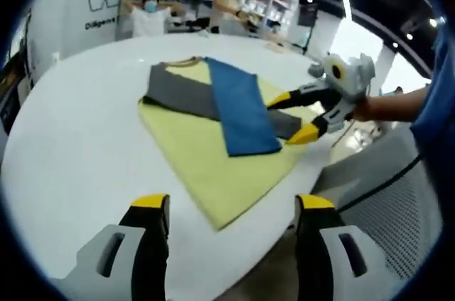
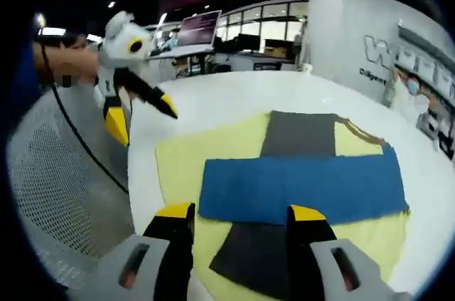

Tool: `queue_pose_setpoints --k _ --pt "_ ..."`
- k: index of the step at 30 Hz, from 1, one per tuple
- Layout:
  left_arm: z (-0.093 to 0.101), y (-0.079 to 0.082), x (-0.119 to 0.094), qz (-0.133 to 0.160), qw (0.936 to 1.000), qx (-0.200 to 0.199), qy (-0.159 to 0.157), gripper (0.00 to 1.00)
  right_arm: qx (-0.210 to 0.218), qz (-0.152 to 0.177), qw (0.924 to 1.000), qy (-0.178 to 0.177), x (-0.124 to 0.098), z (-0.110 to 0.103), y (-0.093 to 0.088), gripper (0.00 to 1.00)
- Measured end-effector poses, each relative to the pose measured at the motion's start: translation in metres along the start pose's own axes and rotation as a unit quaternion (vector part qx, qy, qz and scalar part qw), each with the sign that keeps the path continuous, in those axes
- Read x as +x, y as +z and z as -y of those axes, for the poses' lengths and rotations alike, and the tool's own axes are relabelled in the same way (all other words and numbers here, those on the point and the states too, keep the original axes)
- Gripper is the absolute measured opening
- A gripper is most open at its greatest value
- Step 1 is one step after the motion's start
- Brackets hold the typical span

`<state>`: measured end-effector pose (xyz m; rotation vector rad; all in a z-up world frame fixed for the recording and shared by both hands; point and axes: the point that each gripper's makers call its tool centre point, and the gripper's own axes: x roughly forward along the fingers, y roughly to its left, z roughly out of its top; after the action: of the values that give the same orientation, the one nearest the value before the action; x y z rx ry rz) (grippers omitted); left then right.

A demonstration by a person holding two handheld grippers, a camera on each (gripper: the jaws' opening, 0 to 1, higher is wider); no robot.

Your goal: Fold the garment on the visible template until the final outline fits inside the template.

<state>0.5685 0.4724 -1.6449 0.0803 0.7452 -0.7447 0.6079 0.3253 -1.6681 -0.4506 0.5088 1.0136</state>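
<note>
A yellow template lies flat on the round white table. On it rests the garment, grey with a blue panel folded across it. My left gripper hovers open at the table's near edge, short of the template's corner. The right gripper comes in from the right, open, its yellow tips at the garment's edge. In the right gripper view, my right gripper stands open over the blue panel and grey cloth, gripping nothing. The left gripper hangs open at upper left, off the template.
A white mesh chair stands close to the table's edge, also seen as the chair on the left. People stand beyond the far side of the table. A monitor and desks sit in the background.
</note>
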Motion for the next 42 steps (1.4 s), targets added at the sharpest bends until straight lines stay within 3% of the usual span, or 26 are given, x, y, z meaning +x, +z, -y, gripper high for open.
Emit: queue_pose_setpoints --k 3,4,5,7,11,14,16,18,24,34,36,42 --pt "0.003 -0.004 0.004 -0.011 0.9997 -0.012 -0.016 0.65 0.077 0.02 0.9968 -0.006 -0.014 0.005 0.001 0.47" --pt "0.008 -0.007 0.006 -0.027 0.9986 -0.028 -0.036 0.63 0.174 0.038 0.9839 -0.016 -0.038 0.016 -0.004 0.47" --pt "0.007 -0.007 0.007 -0.03 0.9983 -0.032 -0.038 0.6 0.206 0.041 0.9776 -0.018 -0.053 0.02 -0.005 0.46" --pt "0.011 -0.01 0.004 -0.045 0.9965 -0.05 -0.05 0.54 0.269 0.017 0.9629 -0.002 -0.078 0.021 -0.023 0.45" --pt "0.019 -0.012 0.001 -0.055 0.9933 -0.077 -0.066 0.55 0.344 0.022 0.9385 0.005 -0.103 0.024 -0.04 0.41" --pt "0.021 -0.013 0.001 -0.053 0.9917 -0.093 -0.071 0.54 0.4 0.029 0.9159 0.001 -0.127 0.027 -0.056 0.42" --pt "0.017 -0.016 0.002 -0.057 0.9912 -0.1 -0.065 0.52 0.418 0.013 0.9082 -0.019 -0.143 0.031 -0.074 0.42" --pt "0.014 -0.022 0.005 -0.067 0.99 -0.109 -0.059 0.5 0.412 0.016 0.9105 -0.029 -0.152 0.033 -0.083 0.42" --pt "0.015 -0.022 0.007 -0.064 0.9869 -0.132 -0.068 0.46 0.45 0.006 0.8916 -0.049 -0.169 0.034 -0.1 0.41" --pt "0.021 -0.006 0.029 -0.039 0.98 -0.175 -0.086 0.43 0.473 -0.002 0.8804 -0.039 -0.165 0.029 -0.11 0.39" --pt "0.022 -0.008 0.028 -0.042 0.979 -0.179 -0.088 0.4 0.484 -0.001 0.8744 -0.034 -0.165 0.032 -0.115 0.38" --pt "0.023 -0.012 0.022 -0.045 0.9774 -0.183 -0.094 0.33 0.491 0.005 0.8705 -0.026 -0.16 0.028 -0.109 0.36"
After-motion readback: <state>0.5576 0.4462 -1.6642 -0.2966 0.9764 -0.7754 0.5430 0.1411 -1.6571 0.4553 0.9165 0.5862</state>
